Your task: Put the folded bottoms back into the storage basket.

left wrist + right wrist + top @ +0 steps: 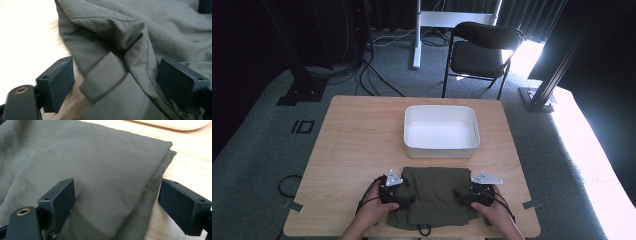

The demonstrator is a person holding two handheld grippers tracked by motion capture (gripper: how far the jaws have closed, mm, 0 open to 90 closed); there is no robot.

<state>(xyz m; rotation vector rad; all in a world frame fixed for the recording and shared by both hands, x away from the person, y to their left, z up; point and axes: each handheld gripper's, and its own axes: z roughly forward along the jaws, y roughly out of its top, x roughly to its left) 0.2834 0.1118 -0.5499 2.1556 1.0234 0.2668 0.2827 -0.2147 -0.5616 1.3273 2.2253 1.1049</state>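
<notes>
So the folded olive garment [435, 196] is sitting at the near edge of the surface [357, 135], right in front of the person, with the white bin [441, 133] just beyond it and the two not quite touching. The bundle's long axis runs side to side, and that's what the next move hangs on — each hand is parked at its own end, so neither is really nearer. The left tongs [396, 194] are at the left edge: in the left gripper view the jaws stand wide apart with a rumpled fold and a small loop-like tab [105, 75] of cloth between them, and the pads aren't pressing on it. The right tongs [480, 192] straddle the right edge, also gaping — one jaw over the cloth [107, 177], the other over bare wood, nothing pinched. My guess is a two-ended pickup toward the bin, and the left side looks sloppier, so it could catch one layer and let the rest slump. No brand, label or writing I can read anywhere on the fabric or the bin.
</notes>
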